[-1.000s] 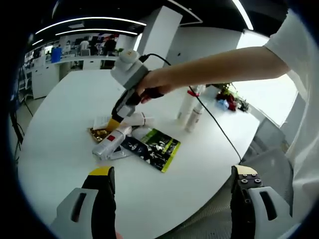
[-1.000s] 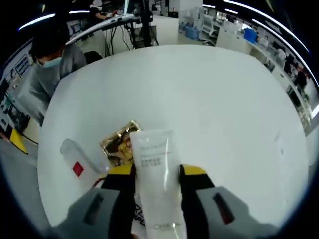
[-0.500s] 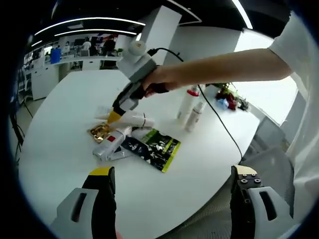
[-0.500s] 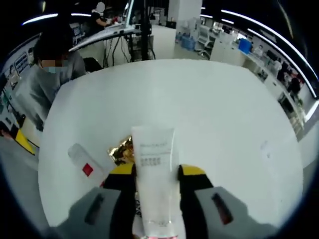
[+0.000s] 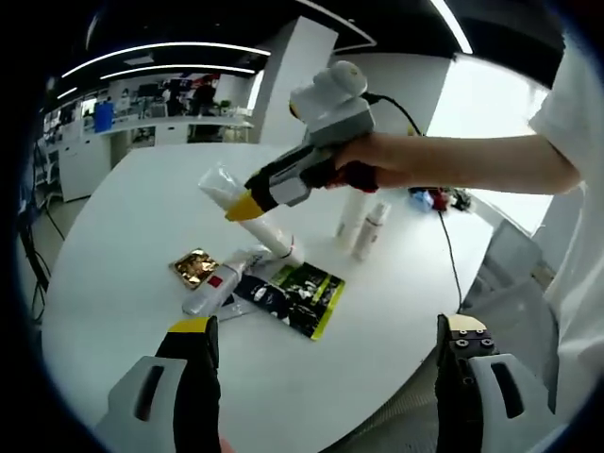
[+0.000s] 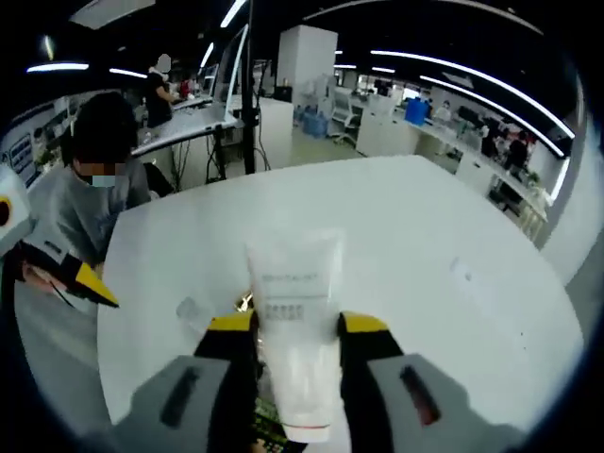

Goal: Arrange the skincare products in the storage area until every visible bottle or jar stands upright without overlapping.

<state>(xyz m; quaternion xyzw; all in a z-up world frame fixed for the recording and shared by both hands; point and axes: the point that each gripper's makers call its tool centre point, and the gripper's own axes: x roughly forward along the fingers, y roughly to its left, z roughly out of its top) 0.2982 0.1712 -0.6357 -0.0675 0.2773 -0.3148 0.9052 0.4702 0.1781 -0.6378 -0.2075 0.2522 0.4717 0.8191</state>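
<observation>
The right gripper (image 6: 293,326) is clamped on a white tube (image 6: 294,326), which has been lifted clear of the white table (image 5: 123,236) since a second ago. The left gripper (image 5: 326,330) is held wide open, nothing in it. Print on the tube can't be read. A gold sachet (image 5: 193,268) and dark packet (image 5: 293,294) are left lying flat.

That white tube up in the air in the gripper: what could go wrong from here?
The white tube is pinched only at its sides by the right gripper, so it might slip or squash. Set down carelessly, it could tip, or knock the upright bottles. The clear bottle and the dark packet lie overlapping on the table, where a dropped tube would add clutter.
</observation>
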